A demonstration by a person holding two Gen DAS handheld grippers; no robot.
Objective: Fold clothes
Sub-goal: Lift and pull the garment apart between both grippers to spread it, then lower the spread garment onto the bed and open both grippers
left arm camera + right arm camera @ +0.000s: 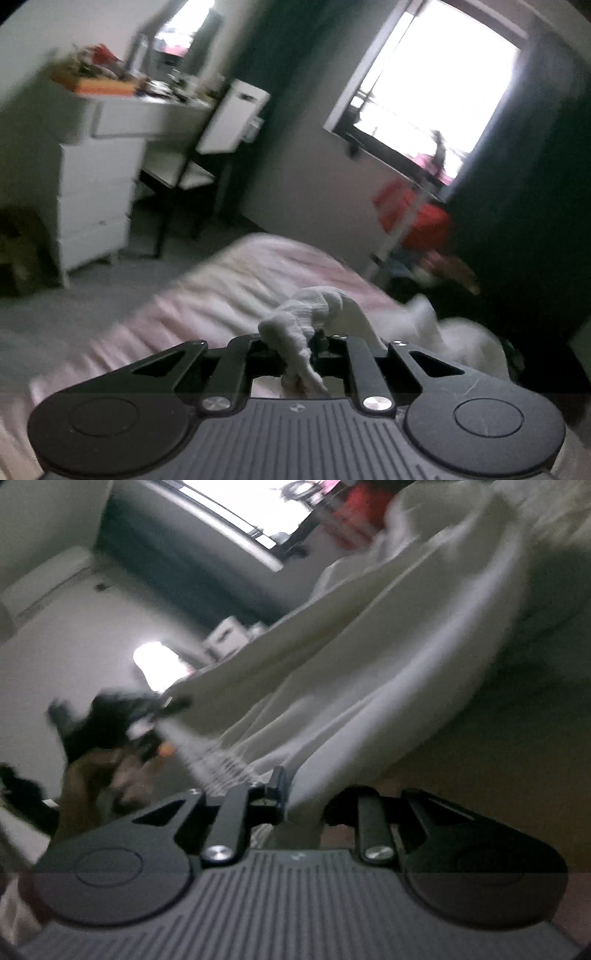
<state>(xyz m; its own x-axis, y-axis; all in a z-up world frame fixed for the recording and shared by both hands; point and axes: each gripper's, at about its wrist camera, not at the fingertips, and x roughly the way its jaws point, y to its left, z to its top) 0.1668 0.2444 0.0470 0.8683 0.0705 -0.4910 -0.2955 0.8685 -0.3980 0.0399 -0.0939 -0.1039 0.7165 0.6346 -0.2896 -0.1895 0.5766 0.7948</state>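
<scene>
A white garment [308, 325] is bunched between the fingers of my left gripper [295, 345], which is shut on it above the pink bed cover [221, 302]. In the right wrist view the same white garment [369, 672] hangs stretched in long folds, its ribbed edge running down into my right gripper [291, 794], which is shut on the cloth. The other gripper [122, 720], black, shows at the left of that view with a hand [96, 775] below it. Both views are motion-blurred.
A white chest of drawers [96, 199] with clutter on top stands at the left, a white chair [207, 147] beside it. A bright window [432, 85] is ahead. Red items [413, 214] sit by a rack near the bed's far corner. Grey floor lies left of the bed.
</scene>
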